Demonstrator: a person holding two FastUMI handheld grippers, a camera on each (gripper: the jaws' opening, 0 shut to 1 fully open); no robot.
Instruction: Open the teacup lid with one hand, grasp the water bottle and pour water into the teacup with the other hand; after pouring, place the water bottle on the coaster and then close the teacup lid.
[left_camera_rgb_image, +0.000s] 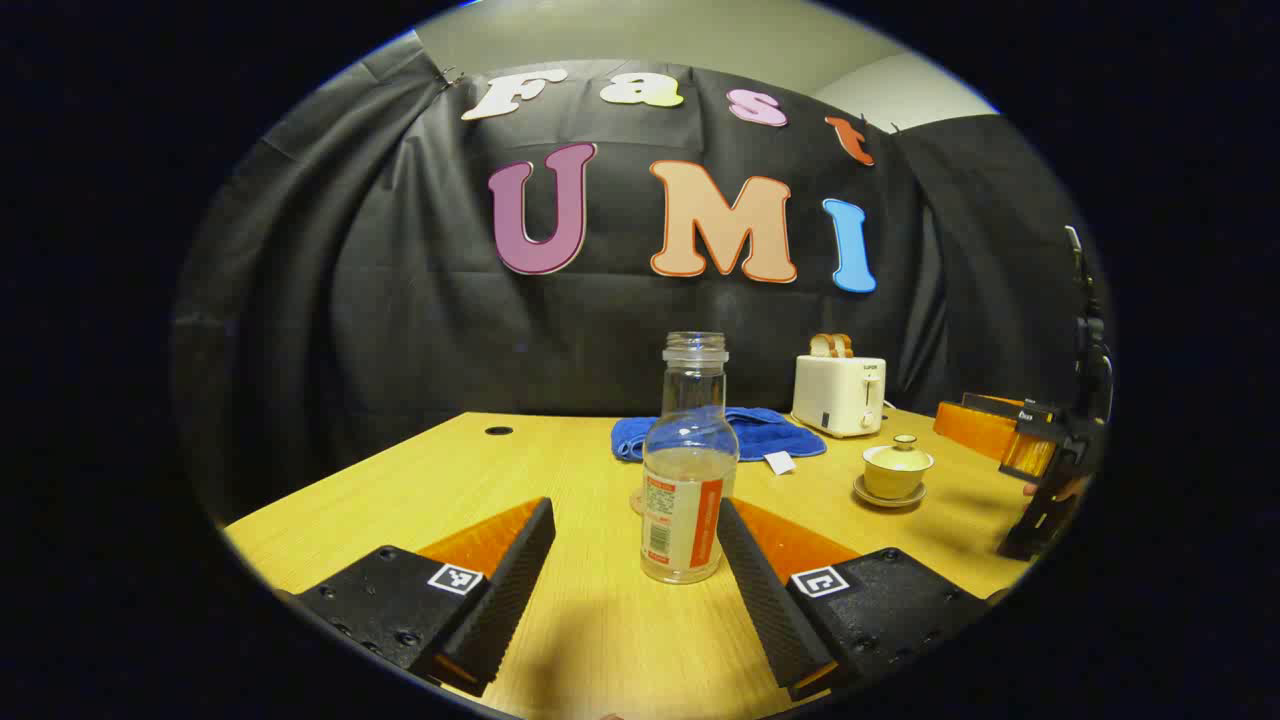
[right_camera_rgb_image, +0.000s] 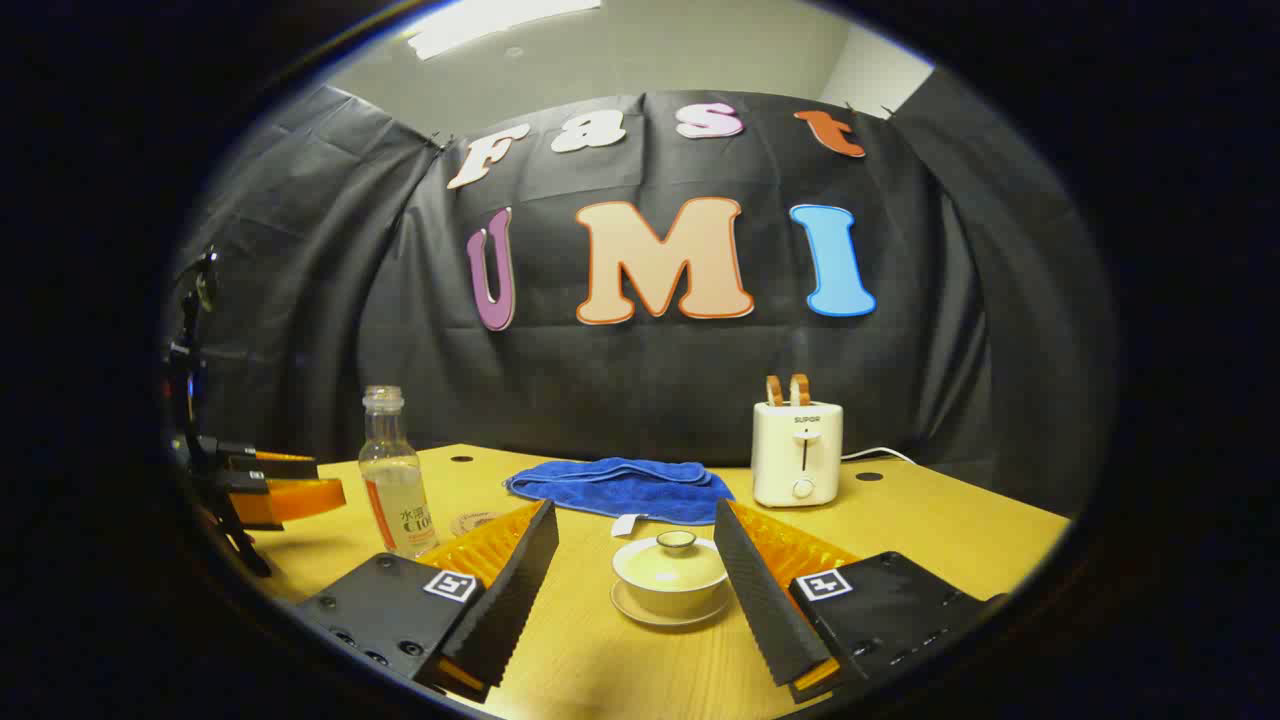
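A light wooden tabletop (left_camera_rgb_image: 560, 450) backed by black cloth is seen. The clear plastic water bottle (left_camera_rgb_image: 689, 470) stands between the spread left gripper (left_camera_rgb_image: 636, 560) fingers, untouched; the cream lidded teacup (right_camera_rgb_image: 670, 568) sits between the spread right gripper (right_camera_rgb_image: 636, 560) fingers.

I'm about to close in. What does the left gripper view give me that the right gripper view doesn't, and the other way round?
Left gripper view: the left tongs are open, flanking the clear, uncapped plastic water bottle, which is partly filled.
Right gripper view: the right tongs are open on either side of the lidded cream ceramic teacup on its saucer.
Both: the bottle, the teacup, a folded blue cloth towel, a white toaster holding toast, and the yellow wooden table.
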